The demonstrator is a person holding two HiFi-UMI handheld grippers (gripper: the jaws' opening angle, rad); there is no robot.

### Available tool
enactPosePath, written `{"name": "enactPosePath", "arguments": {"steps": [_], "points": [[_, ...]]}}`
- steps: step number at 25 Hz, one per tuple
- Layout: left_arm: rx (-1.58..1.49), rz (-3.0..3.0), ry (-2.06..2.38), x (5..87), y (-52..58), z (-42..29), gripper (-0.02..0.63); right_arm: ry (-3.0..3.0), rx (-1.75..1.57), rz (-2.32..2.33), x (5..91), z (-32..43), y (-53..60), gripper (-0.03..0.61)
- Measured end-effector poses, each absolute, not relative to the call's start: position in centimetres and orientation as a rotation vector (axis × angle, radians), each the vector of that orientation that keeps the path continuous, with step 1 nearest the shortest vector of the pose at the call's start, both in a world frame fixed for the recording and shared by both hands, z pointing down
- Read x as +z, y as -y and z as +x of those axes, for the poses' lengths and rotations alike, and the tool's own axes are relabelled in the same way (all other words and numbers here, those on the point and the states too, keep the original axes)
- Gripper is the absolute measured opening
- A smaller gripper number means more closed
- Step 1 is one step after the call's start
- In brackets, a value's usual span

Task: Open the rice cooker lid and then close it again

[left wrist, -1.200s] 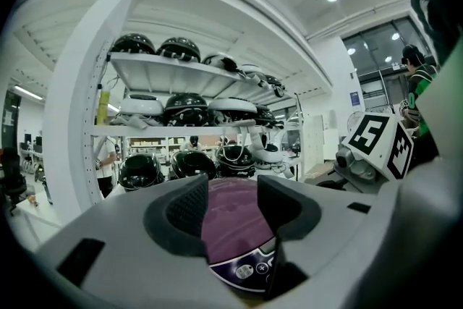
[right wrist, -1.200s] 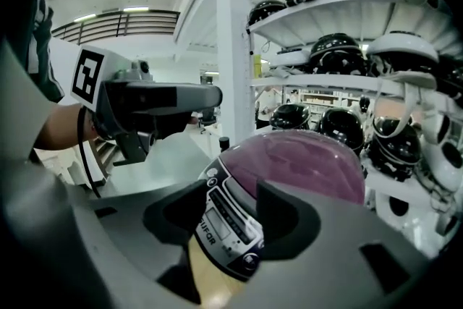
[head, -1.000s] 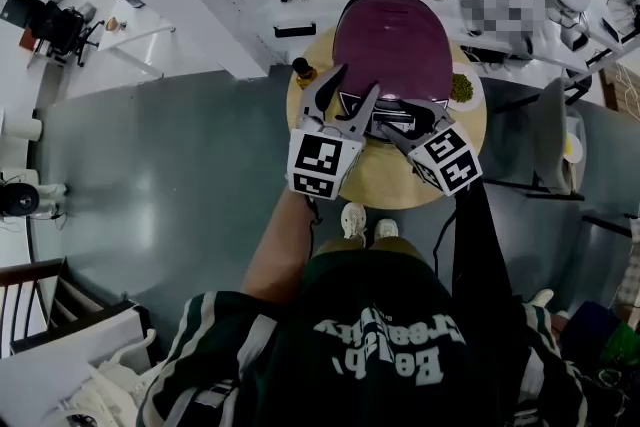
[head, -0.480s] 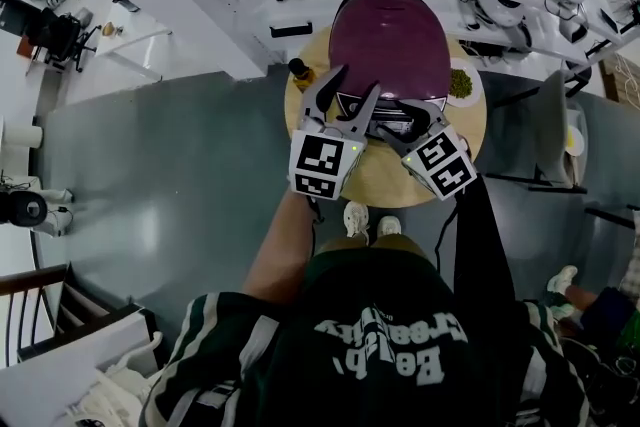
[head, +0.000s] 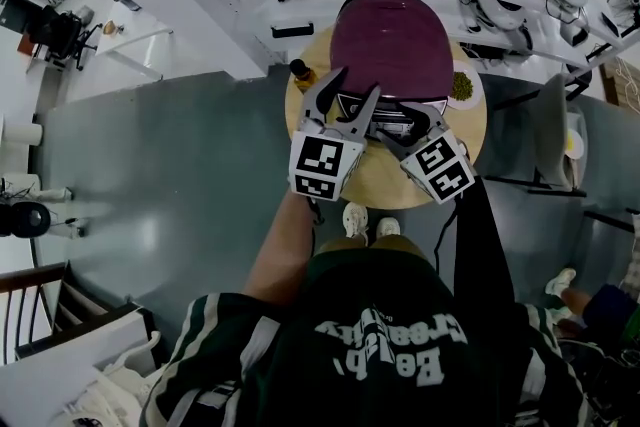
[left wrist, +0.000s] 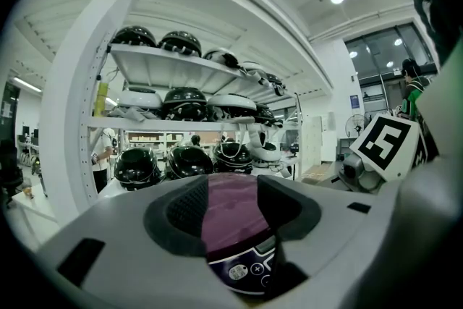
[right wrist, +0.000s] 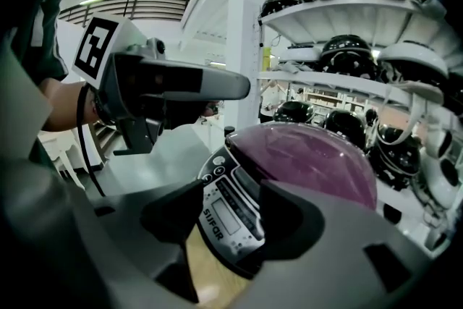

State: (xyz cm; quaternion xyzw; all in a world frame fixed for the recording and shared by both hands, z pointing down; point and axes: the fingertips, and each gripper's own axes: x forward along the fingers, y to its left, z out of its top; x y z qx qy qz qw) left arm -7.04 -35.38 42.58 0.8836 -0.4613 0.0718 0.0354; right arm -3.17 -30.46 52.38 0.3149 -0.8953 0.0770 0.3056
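Observation:
The rice cooker stands on a round wooden table, its purple domed lid down. A control panel faces me. My left gripper is open at the cooker's front left; in the left gripper view the lid and panel buttons show between its jaws. My right gripper is at the front right, just over the panel, and its jaws are opening. The panel lies between them in the right gripper view, with nothing gripped. The left gripper's body appears there too.
A dark bottle with a yellow cap stands at the table's left edge. A plate of green food sits at its right edge. White shelves full of helmets rise right behind the cooker. My feet are below the table's near edge.
The right gripper's marker cube has tilted slightly and its jaws look a little wider. The left gripper, the cooker and its lid have not moved.

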Motion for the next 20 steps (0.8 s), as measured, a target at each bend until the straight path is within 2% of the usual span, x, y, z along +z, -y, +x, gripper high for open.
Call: {"name": "enactPosePath", "arguments": {"steps": [20], "points": [[0.219,2.696,1.426,42.62,35.23,-7.43,0.200,2.378,0.198,0.824,52.28,-3.38,30.73,0.259]]}}
